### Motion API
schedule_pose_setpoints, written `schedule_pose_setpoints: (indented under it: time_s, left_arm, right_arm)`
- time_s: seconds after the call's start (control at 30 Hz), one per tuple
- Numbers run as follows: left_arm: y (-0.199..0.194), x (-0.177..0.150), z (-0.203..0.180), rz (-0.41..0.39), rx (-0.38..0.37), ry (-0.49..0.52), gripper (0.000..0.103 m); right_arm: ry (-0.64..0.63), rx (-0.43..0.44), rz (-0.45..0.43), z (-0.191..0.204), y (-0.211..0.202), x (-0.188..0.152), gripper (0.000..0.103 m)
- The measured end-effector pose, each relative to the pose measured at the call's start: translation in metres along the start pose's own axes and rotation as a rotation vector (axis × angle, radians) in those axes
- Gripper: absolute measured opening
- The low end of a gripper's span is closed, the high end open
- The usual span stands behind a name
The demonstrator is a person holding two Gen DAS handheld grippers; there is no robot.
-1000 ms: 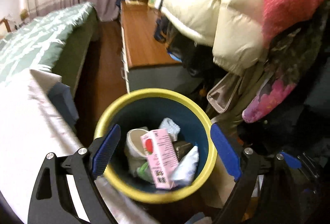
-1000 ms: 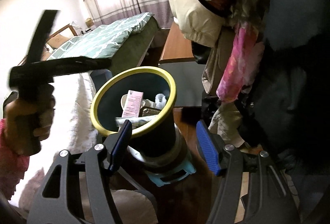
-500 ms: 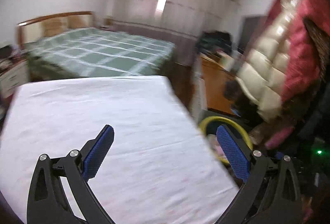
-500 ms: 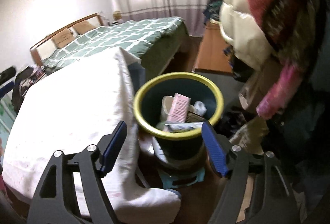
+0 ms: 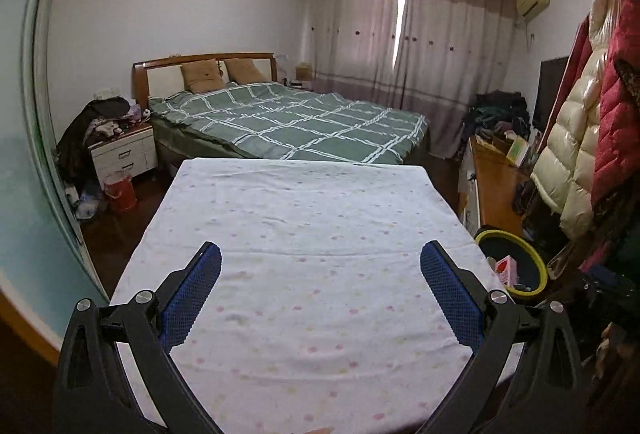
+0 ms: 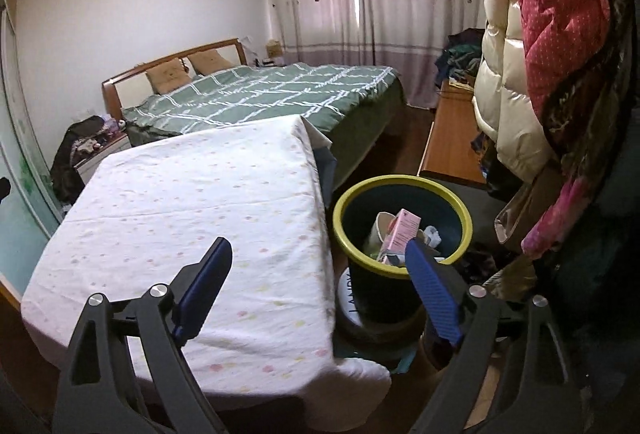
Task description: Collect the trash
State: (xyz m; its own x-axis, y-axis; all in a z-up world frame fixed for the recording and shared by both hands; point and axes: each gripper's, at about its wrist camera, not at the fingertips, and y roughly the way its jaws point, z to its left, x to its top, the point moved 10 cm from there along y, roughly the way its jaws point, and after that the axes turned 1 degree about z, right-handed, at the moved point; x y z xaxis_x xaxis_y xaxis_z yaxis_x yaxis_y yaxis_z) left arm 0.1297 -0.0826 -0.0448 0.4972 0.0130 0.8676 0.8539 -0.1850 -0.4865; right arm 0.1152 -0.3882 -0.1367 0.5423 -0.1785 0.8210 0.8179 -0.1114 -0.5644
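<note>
A dark bin with a yellow rim [image 6: 464, 210] stands on the floor at the right side of a table under a white dotted cloth [image 6: 192, 202]. It holds a pink carton [image 6: 402, 230], a white cup and other trash. The bin also shows at the right of the left wrist view [image 5: 538, 266], with the pink carton [image 5: 506, 269] in it. My left gripper [image 5: 320, 292] is open and empty above the cloth. My right gripper [image 6: 318, 288] is open and empty, over the table's right edge, its right finger in front of the bin.
A bed with a green checked cover [image 5: 296, 122] lies beyond the table. Coats [image 6: 532, 46] hang at the right above a low wooden cabinet [image 6: 452, 138]. A white nightstand [image 5: 122, 154] piled with clothes stands at the left, a red bag [image 5: 119, 188] on the floor by it.
Both grippers have drawn back and swung left from the bin. The left one, above the bin a second ago, now faces the clothed table. Both stay open and empty.
</note>
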Motion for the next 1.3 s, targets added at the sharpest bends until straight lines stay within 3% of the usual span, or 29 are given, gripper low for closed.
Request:
schedule_pose_setpoints:
  time_s: [0.37,1.3]
  left_arm:
    - [-0.037,-0.02,0.009,-0.021,0.006,-0.021,0.098]
    - [-0.031,-0.025,0.012,-0.004,0.001,-0.034,0.098]
  right_arm:
    - [-0.003,-0.037,-0.074,0.0,-0.031,0.003,0.086]
    - [-0.021,-0.019,-0.081,0.011,-0.034,0.005,0.087]
